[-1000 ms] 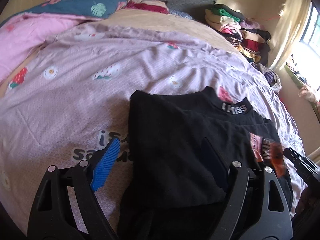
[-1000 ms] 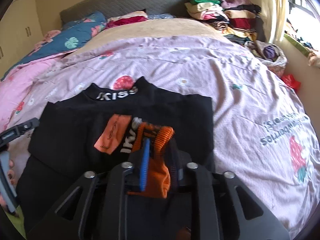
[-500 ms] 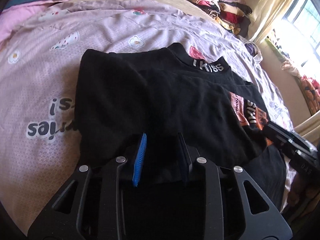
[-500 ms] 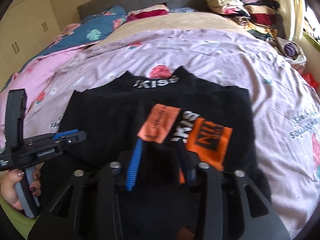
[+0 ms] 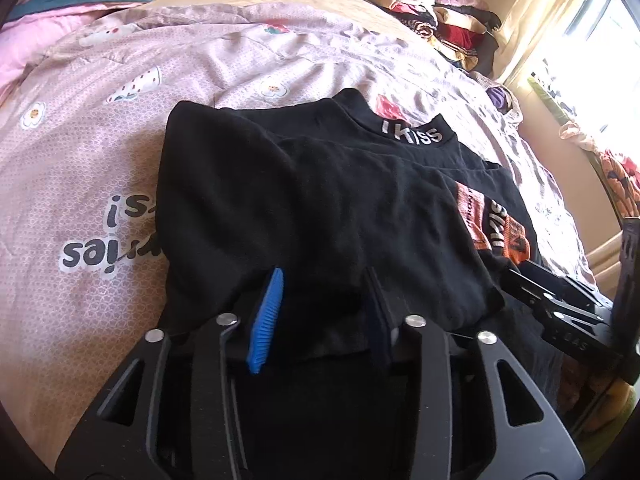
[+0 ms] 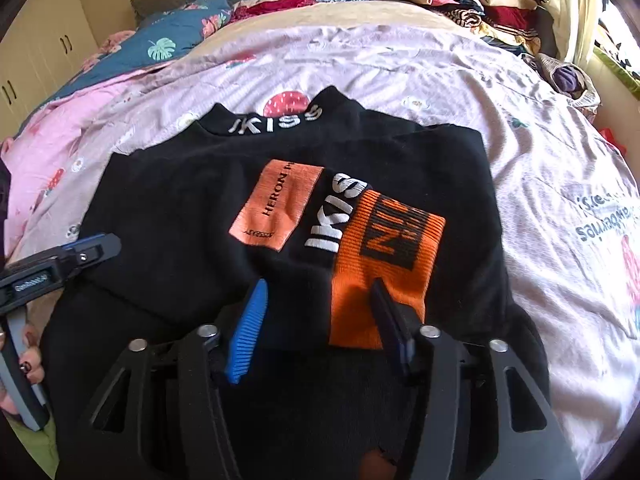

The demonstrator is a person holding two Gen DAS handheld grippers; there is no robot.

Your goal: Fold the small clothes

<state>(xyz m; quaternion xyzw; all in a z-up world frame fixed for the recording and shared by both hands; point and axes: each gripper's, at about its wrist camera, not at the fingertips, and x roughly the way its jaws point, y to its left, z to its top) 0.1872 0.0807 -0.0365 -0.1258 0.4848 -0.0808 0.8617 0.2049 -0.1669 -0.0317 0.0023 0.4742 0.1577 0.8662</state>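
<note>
A small black top [image 5: 320, 208] with "IKISS" on its collar lies on the bed with both sleeves folded in over its body. The right sleeve's orange cuff [image 6: 384, 264] and an orange patch [image 6: 276, 204] lie on top. My left gripper [image 5: 324, 284] is open, with its jaws apart over the top's near left part and holding nothing. My right gripper [image 6: 316, 292] is open over the near edge by the orange cuff. Each gripper shows in the other's view, the left one [image 6: 60, 260] and the right one [image 5: 560, 308].
The bed has a lilac printed sheet [image 5: 100, 160]. A pile of folded clothes [image 6: 472, 4] sits at the far right by the headboard. Pillows and a blue floral quilt [image 6: 176, 36] lie at the far left. A window and curtain [image 5: 560, 32] are on the right.
The left gripper closed in over the top, then its jaws widened. The right gripper let go of the orange cuff, which now lies flat on the top, and its jaws opened wide.
</note>
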